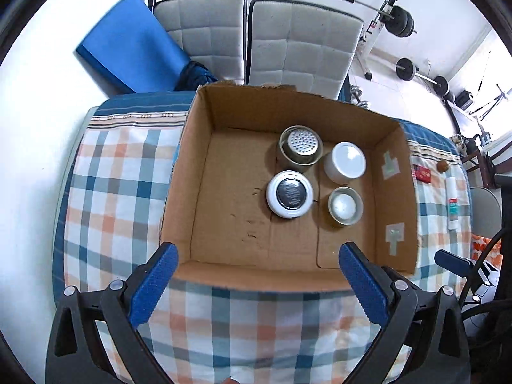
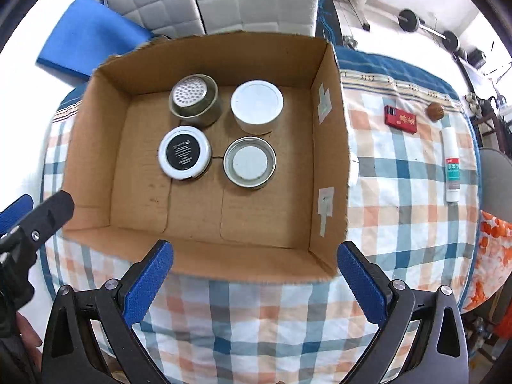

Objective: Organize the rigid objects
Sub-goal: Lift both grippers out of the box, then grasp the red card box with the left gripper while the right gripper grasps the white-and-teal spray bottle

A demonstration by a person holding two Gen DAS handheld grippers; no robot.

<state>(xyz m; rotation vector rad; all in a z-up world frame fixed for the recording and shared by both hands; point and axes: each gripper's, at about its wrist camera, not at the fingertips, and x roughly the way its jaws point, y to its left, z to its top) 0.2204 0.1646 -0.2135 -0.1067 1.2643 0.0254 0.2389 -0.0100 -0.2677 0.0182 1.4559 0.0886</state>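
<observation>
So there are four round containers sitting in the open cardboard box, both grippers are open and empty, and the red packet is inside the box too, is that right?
Not quite. The flat red packet lies outside the brown cardboard box, on the checked cloth to its right, as the right wrist view shows. The rest holds: four round containers in the box, left gripper and right gripper open and empty.

Four round tins (image 2: 220,129) stand upright in a square, right-far in the cardboard box (image 2: 96,147) (one lid perforated).

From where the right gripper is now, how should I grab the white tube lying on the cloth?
Take the white tube across its middle, coming straight down with the right gripper. It lies flat, clear of the red box, its long sides open for the fingers.
</observation>
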